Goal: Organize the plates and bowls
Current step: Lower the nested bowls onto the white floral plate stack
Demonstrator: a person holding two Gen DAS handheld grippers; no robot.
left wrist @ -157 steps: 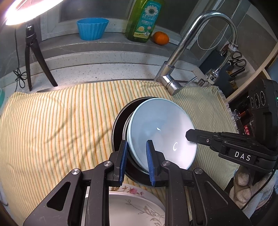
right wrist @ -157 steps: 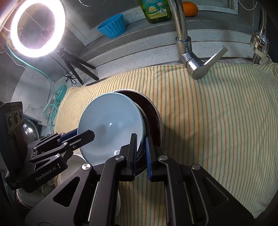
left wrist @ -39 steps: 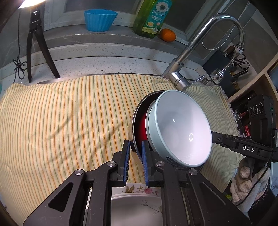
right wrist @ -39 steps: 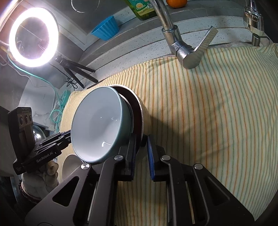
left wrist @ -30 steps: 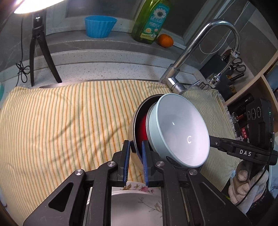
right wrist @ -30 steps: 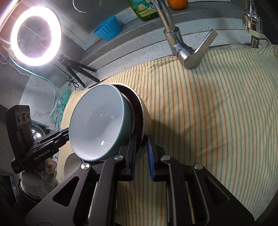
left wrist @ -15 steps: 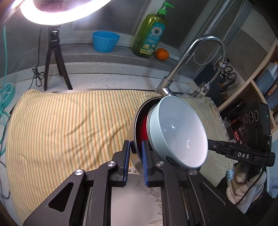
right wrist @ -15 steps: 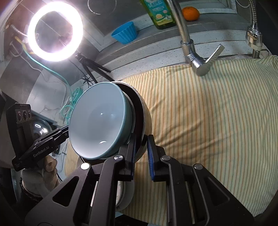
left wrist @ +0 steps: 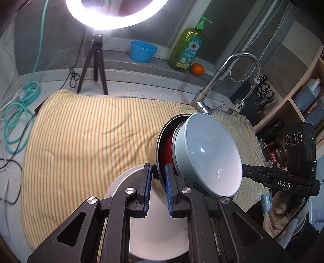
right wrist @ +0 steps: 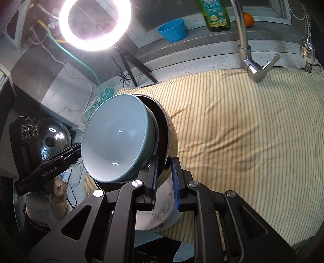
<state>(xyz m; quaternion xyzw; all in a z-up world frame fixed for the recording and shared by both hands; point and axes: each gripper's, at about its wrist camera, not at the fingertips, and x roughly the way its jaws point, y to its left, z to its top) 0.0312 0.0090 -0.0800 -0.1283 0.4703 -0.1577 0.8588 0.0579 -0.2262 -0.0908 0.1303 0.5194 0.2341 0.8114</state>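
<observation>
A light blue bowl (left wrist: 210, 153) sits nested in a larger bowl (left wrist: 165, 145) with a dark rim, red inside and cream outside. The pair is tilted on edge and held in the air above the yellow striped cloth (left wrist: 91, 131). My left gripper (left wrist: 158, 168) is shut on the larger bowl's near rim. My right gripper (right wrist: 164, 161) is shut on the same bowl's rim (right wrist: 162, 129) from the opposite side, with the blue bowl (right wrist: 115, 139) facing left there. A white flowered plate (left wrist: 158, 232) lies right below the stack.
A chrome faucet (left wrist: 222, 76) arches over the cloth's far right. A ring light (left wrist: 117, 12) on a tripod stands at the back left. A blue cup (left wrist: 143, 51), green soap bottle (left wrist: 186, 50) and orange (left wrist: 197, 69) line the ledge. Teal cable (left wrist: 16, 113) lies left; a steel lid (right wrist: 52, 139) sits off the cloth.
Both grippers have risen and drawn back from the cloth with the nested bowls still clamped. The ring light and more of the counter have come into view.
</observation>
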